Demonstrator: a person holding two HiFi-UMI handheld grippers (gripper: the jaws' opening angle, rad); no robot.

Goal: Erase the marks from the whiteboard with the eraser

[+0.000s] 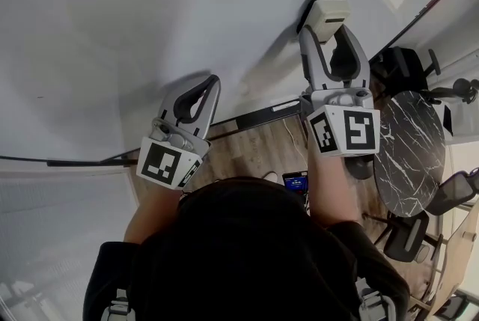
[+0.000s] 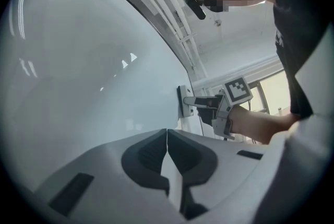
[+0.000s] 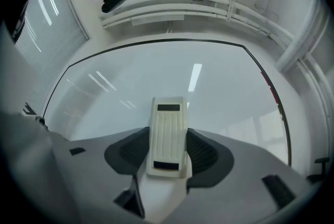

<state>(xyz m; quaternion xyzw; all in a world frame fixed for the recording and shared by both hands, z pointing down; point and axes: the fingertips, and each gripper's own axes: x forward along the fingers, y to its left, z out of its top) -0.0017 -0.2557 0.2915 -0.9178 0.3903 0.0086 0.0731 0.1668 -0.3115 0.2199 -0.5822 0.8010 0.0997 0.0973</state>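
Note:
The whiteboard (image 1: 150, 13) fills the upper left of the head view, and I see no clear marks on it there. My right gripper (image 1: 328, 34) is shut on a cream ribbed eraser (image 1: 328, 15), whose face is against the board. In the right gripper view the eraser (image 3: 167, 137) sits between the jaws in front of the board (image 3: 182, 77); a short red streak (image 3: 272, 90) lies along the board's right edge. My left gripper (image 1: 212, 81) hovers close to the board lower left, shut and empty (image 2: 167, 133). The left gripper view shows the eraser (image 2: 183, 102) edge-on against the board (image 2: 78, 71).
The board's dark lower frame (image 1: 247, 117) runs below both grippers. Beneath it are wooden floor, a phone (image 1: 296, 181), a round black marble table (image 1: 410, 151) and office chairs (image 1: 408, 237) at the right. The person's head and shoulders fill the bottom.

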